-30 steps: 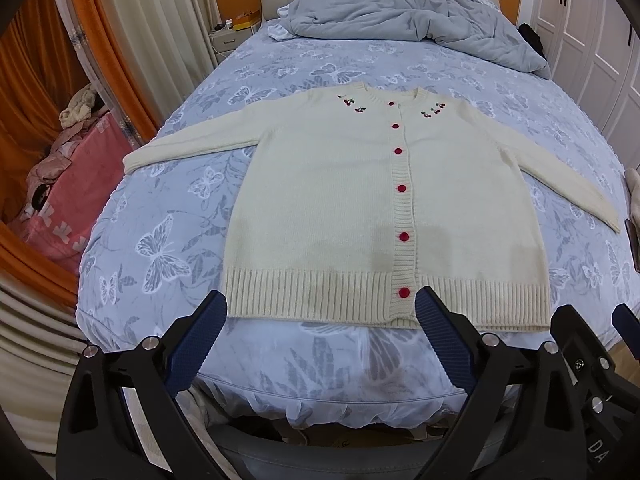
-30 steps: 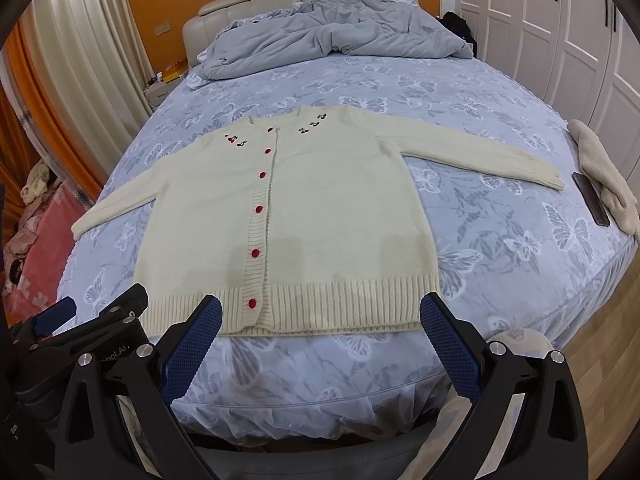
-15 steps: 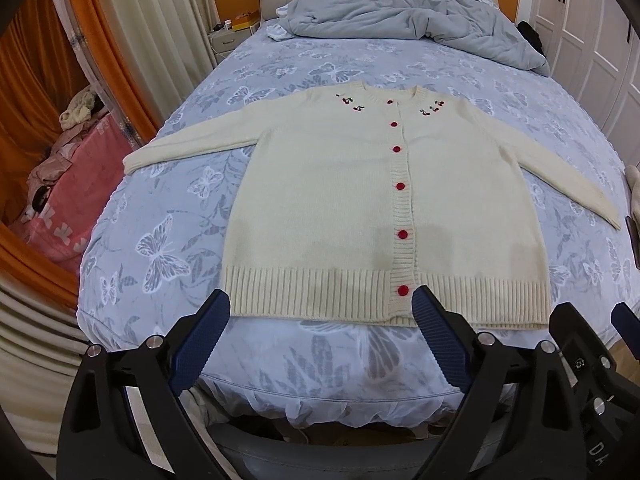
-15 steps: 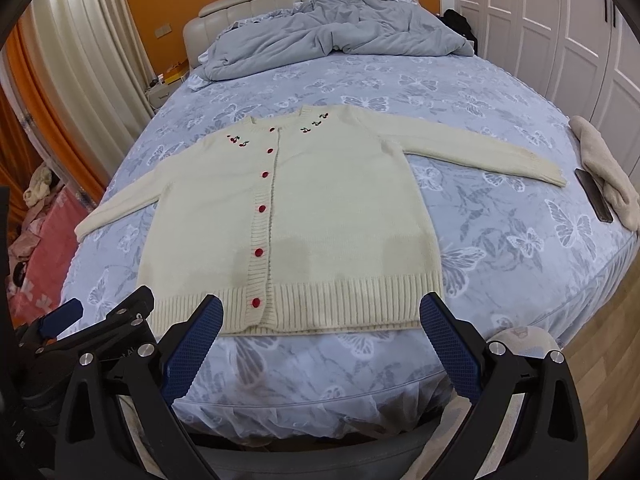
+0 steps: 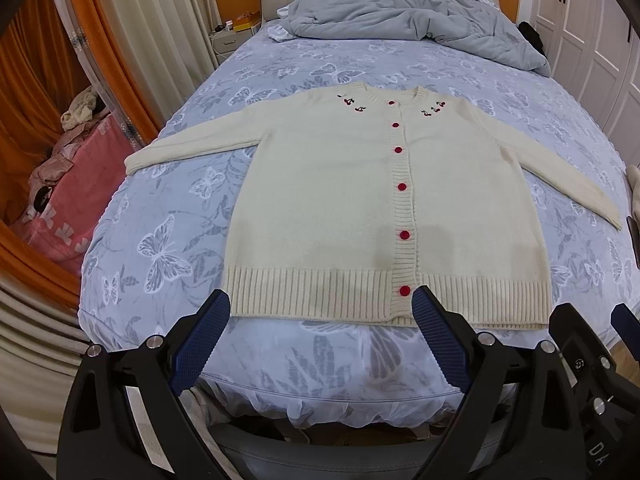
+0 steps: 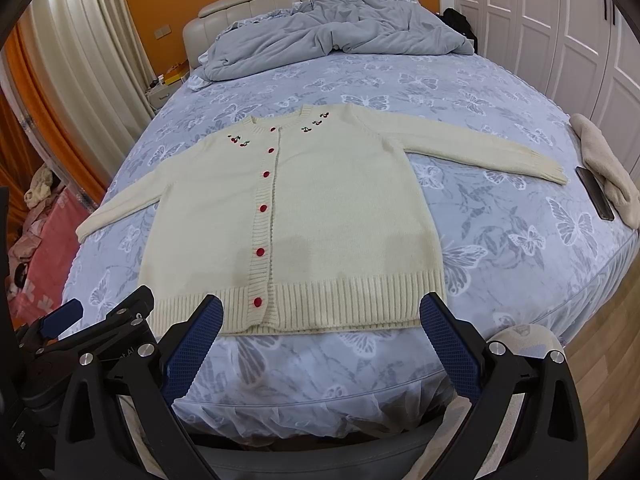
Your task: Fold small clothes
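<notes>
Cream cardigan (image 5: 352, 204) lies flat and buttoned at the foot end of the bed (image 5: 280, 64), sleeves spread toward both side edges, ribbed hem just short of the foot edge. Bare sheet surrounds it on every side. Left gripper (image 5: 320, 312) and right gripper (image 6: 322, 320) hover off the foot edge, jaws wide, holding nothing. A rumpled grey duvet (image 6: 332, 36) occupies the head end. A phone (image 6: 595, 193) and a beige cloth (image 6: 604, 168) rest at the right edge.
</notes>
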Action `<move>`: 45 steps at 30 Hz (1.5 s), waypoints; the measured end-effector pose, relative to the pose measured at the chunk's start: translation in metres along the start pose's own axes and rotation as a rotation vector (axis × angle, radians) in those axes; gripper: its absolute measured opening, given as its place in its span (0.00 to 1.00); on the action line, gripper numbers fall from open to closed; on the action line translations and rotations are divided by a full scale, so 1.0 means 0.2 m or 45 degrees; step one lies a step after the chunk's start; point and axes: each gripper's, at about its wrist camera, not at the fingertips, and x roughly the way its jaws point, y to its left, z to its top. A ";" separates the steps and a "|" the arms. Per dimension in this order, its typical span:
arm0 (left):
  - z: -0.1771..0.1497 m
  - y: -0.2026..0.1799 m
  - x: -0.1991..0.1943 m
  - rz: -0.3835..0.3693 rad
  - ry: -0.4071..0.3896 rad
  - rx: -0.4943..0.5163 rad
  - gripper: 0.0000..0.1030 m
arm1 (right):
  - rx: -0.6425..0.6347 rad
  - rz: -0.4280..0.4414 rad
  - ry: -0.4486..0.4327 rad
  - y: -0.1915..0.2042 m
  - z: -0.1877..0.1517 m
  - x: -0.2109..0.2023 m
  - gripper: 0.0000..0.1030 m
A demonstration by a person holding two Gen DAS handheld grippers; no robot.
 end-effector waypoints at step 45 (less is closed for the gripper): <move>0.07 0.18 0.16 -0.162 0.033 -0.210 0.95 | 0.229 0.167 0.034 -0.45 0.11 0.25 0.94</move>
